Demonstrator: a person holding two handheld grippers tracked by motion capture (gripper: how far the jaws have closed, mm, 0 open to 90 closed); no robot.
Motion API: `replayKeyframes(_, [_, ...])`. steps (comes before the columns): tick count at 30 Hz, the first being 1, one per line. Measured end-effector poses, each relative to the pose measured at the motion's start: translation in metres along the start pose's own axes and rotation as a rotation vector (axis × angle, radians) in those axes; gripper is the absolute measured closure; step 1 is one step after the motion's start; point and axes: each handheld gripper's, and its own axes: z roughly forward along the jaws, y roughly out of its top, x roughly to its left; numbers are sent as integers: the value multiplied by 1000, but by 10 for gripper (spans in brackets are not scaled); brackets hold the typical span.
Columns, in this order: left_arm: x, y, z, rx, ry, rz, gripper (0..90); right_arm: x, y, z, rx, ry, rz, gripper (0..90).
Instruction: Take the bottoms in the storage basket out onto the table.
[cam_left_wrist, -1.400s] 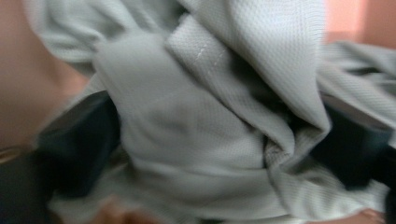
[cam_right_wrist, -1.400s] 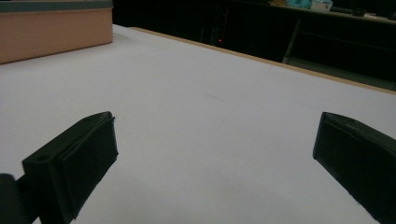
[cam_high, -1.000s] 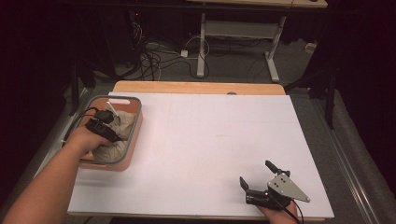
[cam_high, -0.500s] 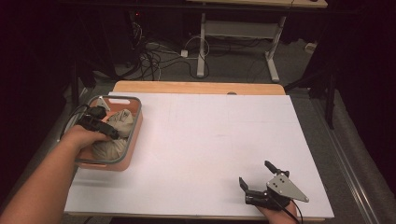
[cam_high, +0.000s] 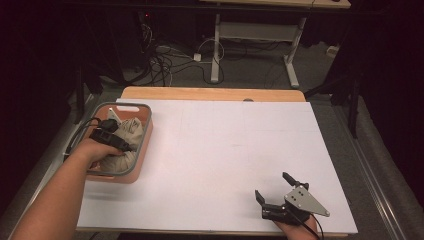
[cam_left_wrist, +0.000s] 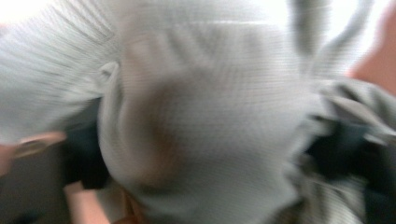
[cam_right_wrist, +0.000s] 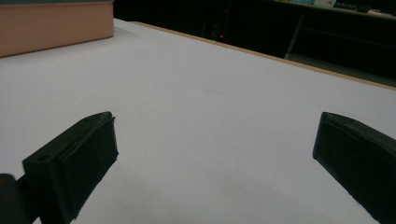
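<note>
At the left edge of the surface (cam_high: 210, 150), the left tongs (cam_high: 125, 146) are found pressed down into the bundled grey cloth (cam_high: 127, 132) inside the basket (cam_high: 142, 145); their jaws have just been closing, cloth is seen between them, but a firm clamp cannot be confirmed. The cloth lies directly under these tongs, well apart from the right tongs (cam_high: 275, 186), which rest near the front right corner with jaws wide apart, holding nothing.

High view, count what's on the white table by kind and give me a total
Baskets: 1, the orange basket
Cloth bundles: 1, the light cloth inside it
Grippers: 2, the left gripper and the right gripper
Total: 4
</note>
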Motion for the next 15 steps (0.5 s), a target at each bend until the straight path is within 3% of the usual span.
replayKeyframes(4, [-2,-3,-3,-17,-52,51,445,0,0,-1,1,-3,1,7])
replayKeyframes(9, [-2,-9,-7,-47,-90,101,527,-1,0,0,1,0,3,7])
replayKeyframes(12, [-5,-9,-8,-51,-70,106,533,-1,0,0,2,0,3,8])
replayKeyframes(15, [-9,-11,-10,-53,-44,137,535,-1,0,0,1,-3,3,8])
